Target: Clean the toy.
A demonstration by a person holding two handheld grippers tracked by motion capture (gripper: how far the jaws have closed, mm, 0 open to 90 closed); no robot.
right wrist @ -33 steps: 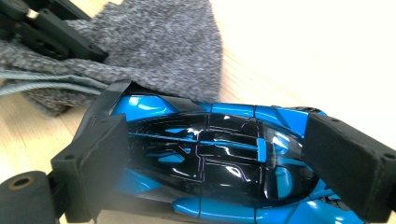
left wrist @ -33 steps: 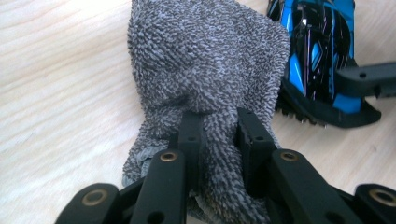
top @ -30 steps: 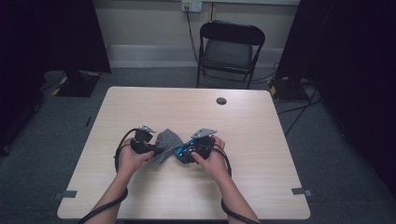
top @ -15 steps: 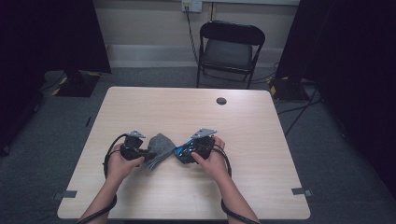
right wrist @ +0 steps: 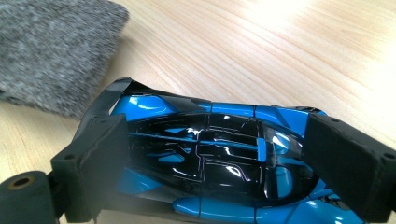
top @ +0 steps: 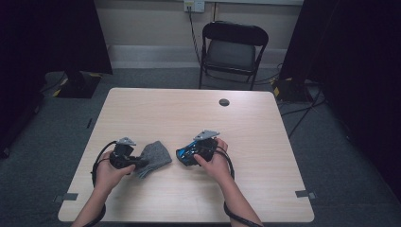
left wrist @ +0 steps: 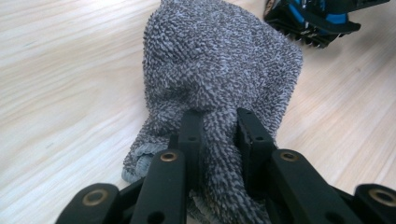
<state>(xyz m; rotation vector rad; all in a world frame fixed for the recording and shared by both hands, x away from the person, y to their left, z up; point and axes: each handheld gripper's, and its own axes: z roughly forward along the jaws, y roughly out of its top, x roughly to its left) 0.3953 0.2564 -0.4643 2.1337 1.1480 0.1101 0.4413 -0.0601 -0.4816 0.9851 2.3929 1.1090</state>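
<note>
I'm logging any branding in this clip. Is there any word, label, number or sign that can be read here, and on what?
None can be read.
Grey knitted pouch: plain fabric, no label showing.
Blue and black toy car: glossy panels, no lettering or number showing.
Table: bare wood grain, no marks.
Wall outlet: too small to tell.

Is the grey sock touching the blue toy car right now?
Apart. The high view shows bare table between the grey sock and the blue toy car.

blurred: grey cloth [right wrist: 51,51], right gripper view | cut off: toy car [right wrist: 224,158] at bottom edge
</note>
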